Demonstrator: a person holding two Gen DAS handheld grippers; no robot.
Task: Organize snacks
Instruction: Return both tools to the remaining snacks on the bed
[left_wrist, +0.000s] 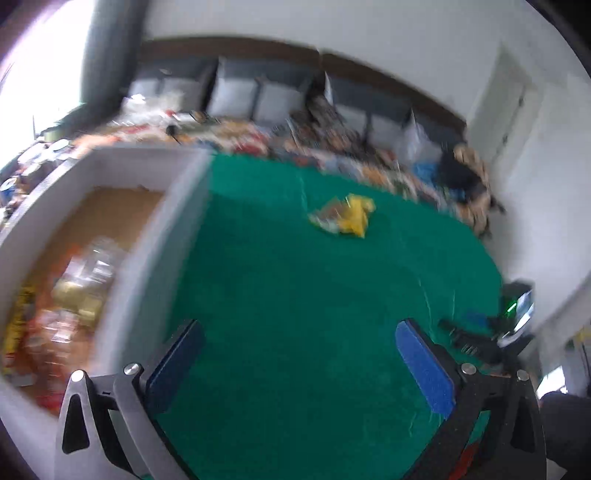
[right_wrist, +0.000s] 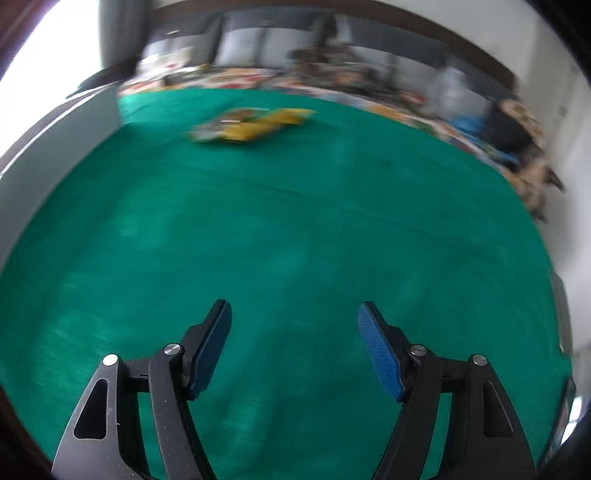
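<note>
A yellow snack packet (left_wrist: 343, 219) lies on the green cloth (left_wrist: 295, 295) toward the far side. It also shows in the right wrist view (right_wrist: 251, 125), blurred, on the green cloth (right_wrist: 277, 229). A white box (left_wrist: 162, 236) at the left holds several snack packets (left_wrist: 70, 295) on its cardboard floor. Its white wall shows at the left in the right wrist view (right_wrist: 55, 140). My left gripper (left_wrist: 299, 328) is open and empty above the cloth, next to the box's right wall. My right gripper (right_wrist: 295, 310) is open and empty, well short of the yellow packet.
A cluttered strip of many packets (left_wrist: 295, 140) runs along the cloth's far edge, before grey sofa cushions (left_wrist: 258, 96). A dark device with a green light (left_wrist: 513, 314) sits at the cloth's right edge. A white wall and door (left_wrist: 509, 110) stand at the right.
</note>
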